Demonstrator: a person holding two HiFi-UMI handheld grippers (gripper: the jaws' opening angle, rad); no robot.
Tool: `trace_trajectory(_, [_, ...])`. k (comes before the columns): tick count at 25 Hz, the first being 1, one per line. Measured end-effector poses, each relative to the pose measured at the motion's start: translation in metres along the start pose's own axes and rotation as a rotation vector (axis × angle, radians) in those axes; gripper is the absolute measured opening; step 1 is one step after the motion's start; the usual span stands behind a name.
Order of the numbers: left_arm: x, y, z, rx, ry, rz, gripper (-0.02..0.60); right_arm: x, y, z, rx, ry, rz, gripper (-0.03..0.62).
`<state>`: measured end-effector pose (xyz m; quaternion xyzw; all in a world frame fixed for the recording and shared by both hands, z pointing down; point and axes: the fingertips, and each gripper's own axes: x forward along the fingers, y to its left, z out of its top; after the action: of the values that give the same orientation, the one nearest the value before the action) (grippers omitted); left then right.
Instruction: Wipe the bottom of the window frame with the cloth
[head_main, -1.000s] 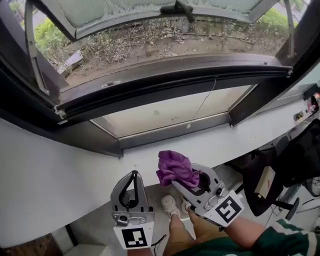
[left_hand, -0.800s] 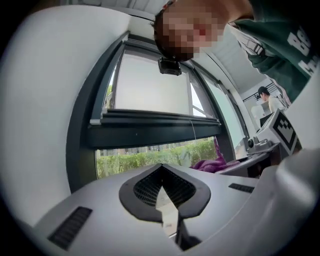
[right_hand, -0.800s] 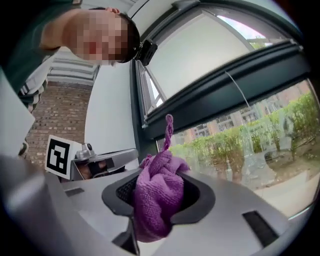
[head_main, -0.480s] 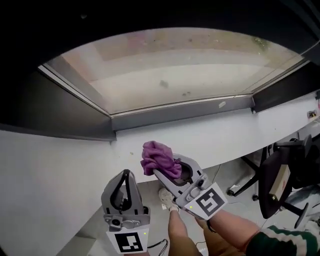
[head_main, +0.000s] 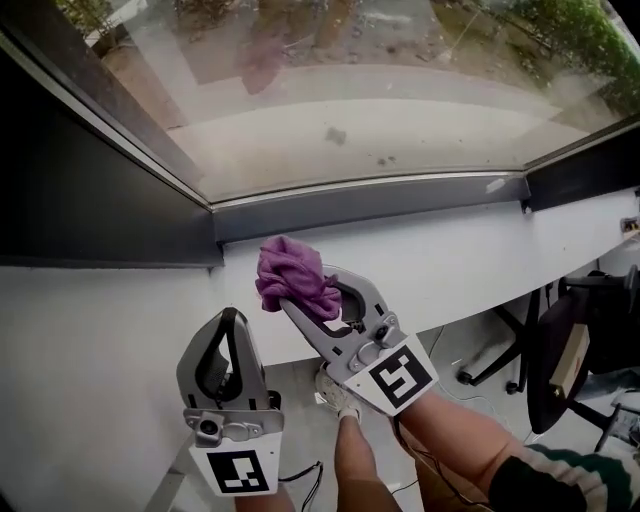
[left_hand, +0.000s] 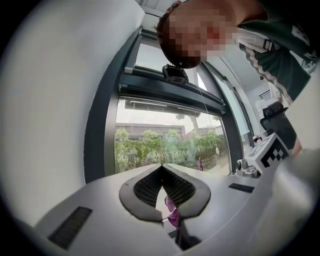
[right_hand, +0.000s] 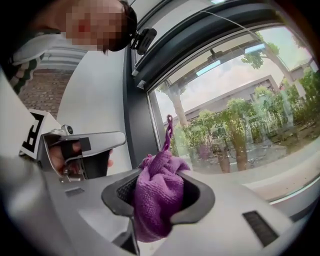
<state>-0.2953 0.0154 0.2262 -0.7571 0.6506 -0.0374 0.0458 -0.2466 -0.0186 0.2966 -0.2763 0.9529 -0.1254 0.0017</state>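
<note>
Risen toward window frame (head_main: 370, 206): one cloth (head_main: 285, 264), clamped in right claw (head_main: 300, 299).

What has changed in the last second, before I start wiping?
The right claw, shut on the purple cloth, has closed in on the grey bottom frame; the cloth's top now about reaches its lower edge. The head view swung down, losing the open sash. The left claw stayed shut, empty and low.

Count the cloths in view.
1. The cloth is clamped in the right gripper, close to the frame. The left gripper is shut on nothing. None seen elsewhere.
</note>
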Motion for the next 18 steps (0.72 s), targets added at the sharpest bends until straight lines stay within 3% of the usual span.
trace_trajectory(18, [0.041,0.000,-0.056,-0.010,0.063,-0.013,0.006,-0.005,-0.024,-0.006,-0.056,-0.018,-0.091,0.155])
